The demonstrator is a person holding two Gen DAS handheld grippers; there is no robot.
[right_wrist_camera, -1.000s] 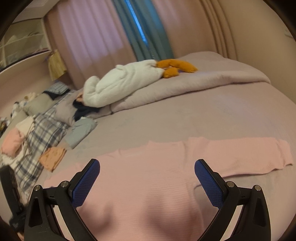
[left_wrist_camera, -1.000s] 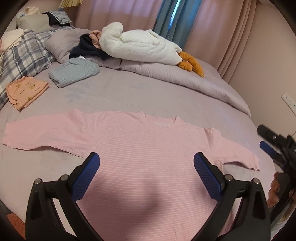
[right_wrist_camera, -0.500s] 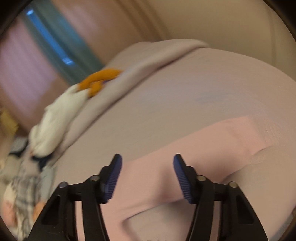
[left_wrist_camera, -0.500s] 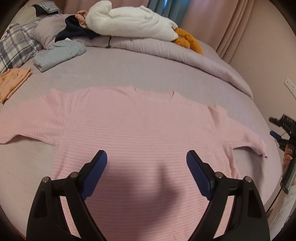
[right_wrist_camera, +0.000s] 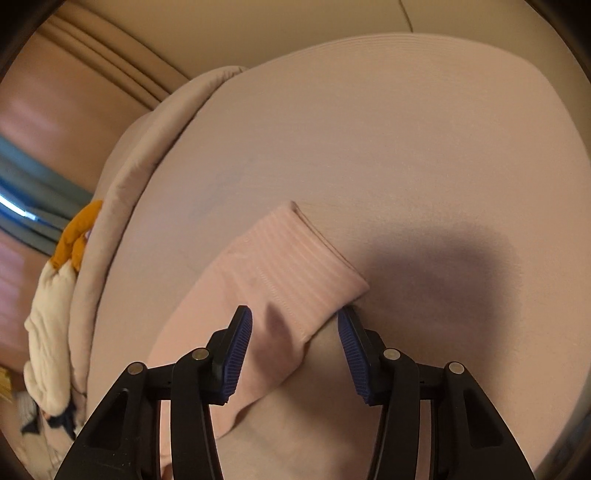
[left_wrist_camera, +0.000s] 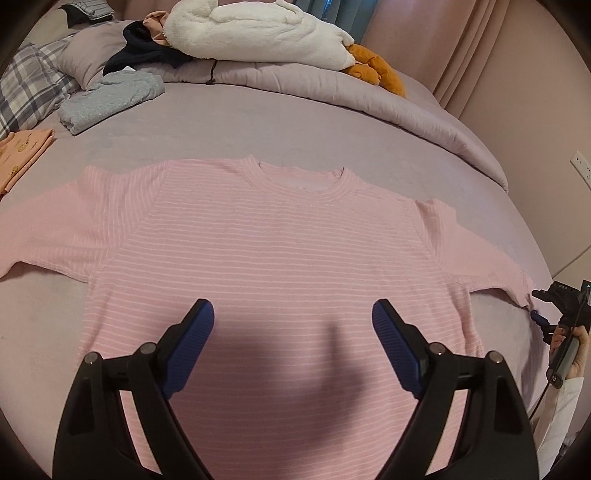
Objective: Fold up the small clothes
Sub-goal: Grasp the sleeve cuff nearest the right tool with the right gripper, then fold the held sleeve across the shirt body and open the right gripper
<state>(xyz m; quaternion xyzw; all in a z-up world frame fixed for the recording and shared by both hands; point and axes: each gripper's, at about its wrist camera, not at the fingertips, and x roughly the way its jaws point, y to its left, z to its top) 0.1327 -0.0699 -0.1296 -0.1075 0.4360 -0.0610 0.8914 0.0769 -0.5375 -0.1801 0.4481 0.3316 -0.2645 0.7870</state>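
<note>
Left view shows the whole shirt (left_wrist_camera: 280,251) under the wide-apart left gripper (left_wrist_camera: 293,325); right view shows only its cuff (right_wrist_camera: 295,258), between the right gripper's (right_wrist_camera: 295,328) narrowing, unclamped jaws.

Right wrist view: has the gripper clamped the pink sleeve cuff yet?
No. The right gripper straddles the sleeve cuff with gaps at both blue pads; its jaws have just been closing.

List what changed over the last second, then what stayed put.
The right gripper swung out to the pink shirt's sleeve cuff and rolled; its jaws have just been closing and now straddle the cuff without pinching it. The left gripper dropped closer over the shirt body, jaws open. Shirt flat, folded clothes and plush toy unmoved.
</note>
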